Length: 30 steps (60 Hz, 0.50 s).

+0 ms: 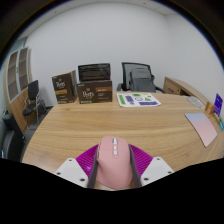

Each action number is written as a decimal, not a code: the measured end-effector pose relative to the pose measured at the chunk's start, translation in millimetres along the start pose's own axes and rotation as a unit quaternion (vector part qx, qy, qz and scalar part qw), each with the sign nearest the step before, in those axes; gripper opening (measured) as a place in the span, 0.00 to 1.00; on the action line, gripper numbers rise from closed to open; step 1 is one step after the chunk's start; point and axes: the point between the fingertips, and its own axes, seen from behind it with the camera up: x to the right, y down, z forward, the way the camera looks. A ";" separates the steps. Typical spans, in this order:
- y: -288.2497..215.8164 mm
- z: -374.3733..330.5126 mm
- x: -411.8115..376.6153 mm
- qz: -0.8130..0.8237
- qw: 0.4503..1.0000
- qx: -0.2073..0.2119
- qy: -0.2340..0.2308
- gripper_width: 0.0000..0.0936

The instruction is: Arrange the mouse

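A pink computer mouse [112,162] sits between my two fingers, its nose pointing away over the wooden table [110,120]. Both magenta pads [86,158] press against its sides, so my gripper [112,165] is shut on the mouse. It is held above the table's near edge. The mouse's rear and underside are hidden.
A pink mouse mat [202,128] lies at the right of the table, with a blue card [217,103] beyond it. Brown boxes [83,90] and a white leaflet tray [138,99] stand at the far edge. Black chairs [138,76] stand behind and at the left.
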 end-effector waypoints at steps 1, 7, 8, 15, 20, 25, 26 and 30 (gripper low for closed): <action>0.0 0.3 0.3 0.000 1.000 0.000 0.001 0.55; 1.1 0.9 0.8 0.001 1.000 -0.004 0.003 0.51; 0.7 0.5 0.8 0.002 1.000 -0.004 0.006 0.50; 1.6 2.3 2.1 0.000 1.000 -0.007 0.010 0.46; 2.3 2.2 1.2 0.000 1.000 -0.011 0.004 0.46; 2.2 0.2 -0.4 -0.007 1.000 -0.022 -0.006 0.46; 1.9 -0.8 -1.5 -0.007 1.000 -0.027 -0.011 0.46; -13.0 -10.1 -3.2 0.006 0.999 -0.029 -0.035 0.46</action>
